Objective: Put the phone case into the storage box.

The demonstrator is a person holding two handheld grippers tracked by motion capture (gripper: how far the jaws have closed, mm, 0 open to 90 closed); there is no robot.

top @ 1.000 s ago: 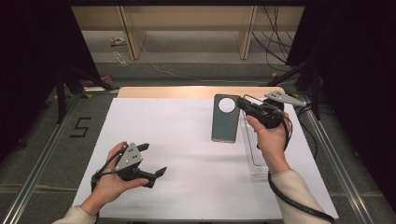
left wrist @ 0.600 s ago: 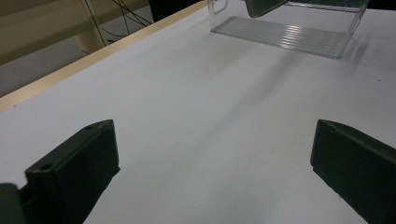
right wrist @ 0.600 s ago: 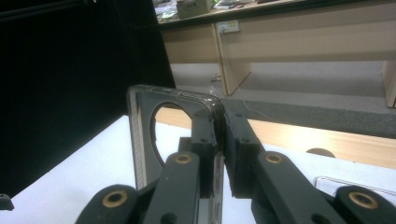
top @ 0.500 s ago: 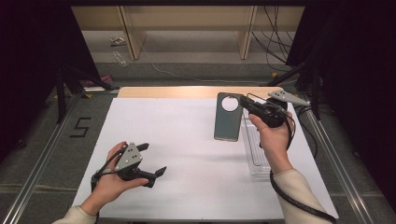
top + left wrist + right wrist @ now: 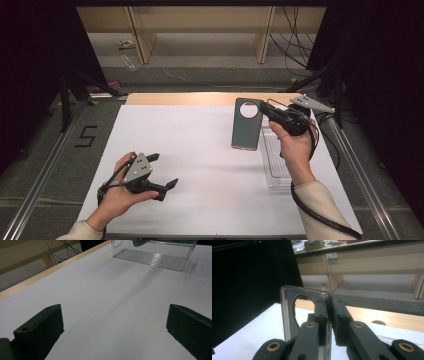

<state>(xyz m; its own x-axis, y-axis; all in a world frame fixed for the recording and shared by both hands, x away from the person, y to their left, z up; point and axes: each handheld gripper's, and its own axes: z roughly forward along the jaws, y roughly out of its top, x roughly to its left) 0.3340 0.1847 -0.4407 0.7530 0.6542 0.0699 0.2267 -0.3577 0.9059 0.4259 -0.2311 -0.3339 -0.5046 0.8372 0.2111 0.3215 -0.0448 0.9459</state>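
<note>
Right gripper (image 5: 264, 107): jaws pinched on the edge of a grey phone case (image 5: 246, 125) with a round camera cut-out, held above the white table (image 5: 200, 150) at about two o'clock. Clear plastic tray (image 5: 274, 160): on the table just right of the case, under the right hand (image 5: 295, 145). Left gripper (image 5: 162, 172): jaws spread wide, gripping nothing, low over the table at about seven o'clock, well apart from the case.

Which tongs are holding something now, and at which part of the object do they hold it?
The right tongs hold the grey phone case, pinched on its side edge near the round camera hole. The left tongs are open and hold nothing.
</note>
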